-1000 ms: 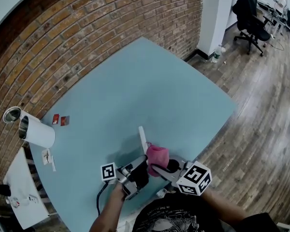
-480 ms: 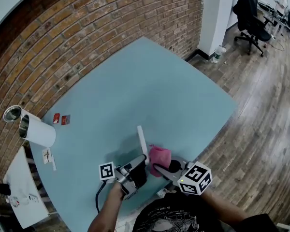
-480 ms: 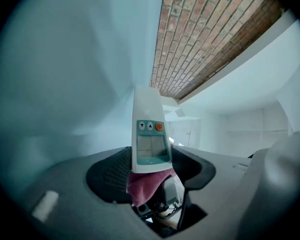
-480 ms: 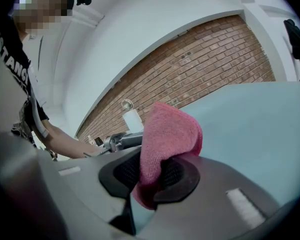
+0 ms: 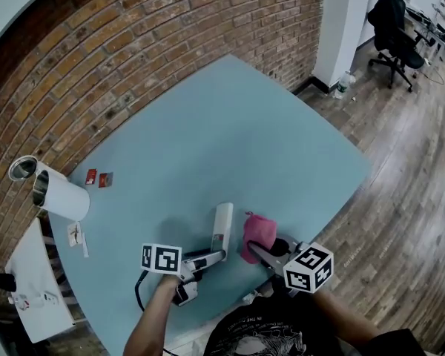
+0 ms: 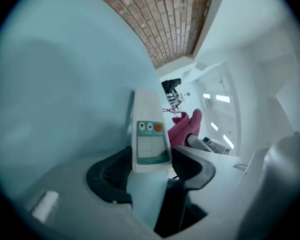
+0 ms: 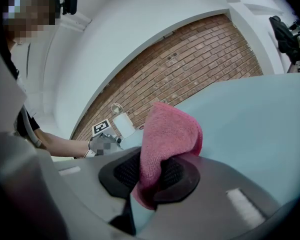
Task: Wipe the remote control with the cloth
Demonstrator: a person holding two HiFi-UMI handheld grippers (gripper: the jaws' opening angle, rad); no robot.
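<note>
Light-blue surface (image 5: 230, 124) against a brick wall (image 5: 170, 43). Head view: white remote control (image 5: 223, 228) near the near edge, left claw (image 5: 216, 256) at its near end; pink cloth (image 5: 258, 231) just beside it, in right claw (image 5: 263, 249). Left gripper view: jaws clamped on remote control's display end. Right gripper view: jaws clamped on cloth.

White remote (image 5: 222, 231), screen up and gripped at its near end, just beside bunched, clamped pink cloth (image 5: 258, 234).
</note>
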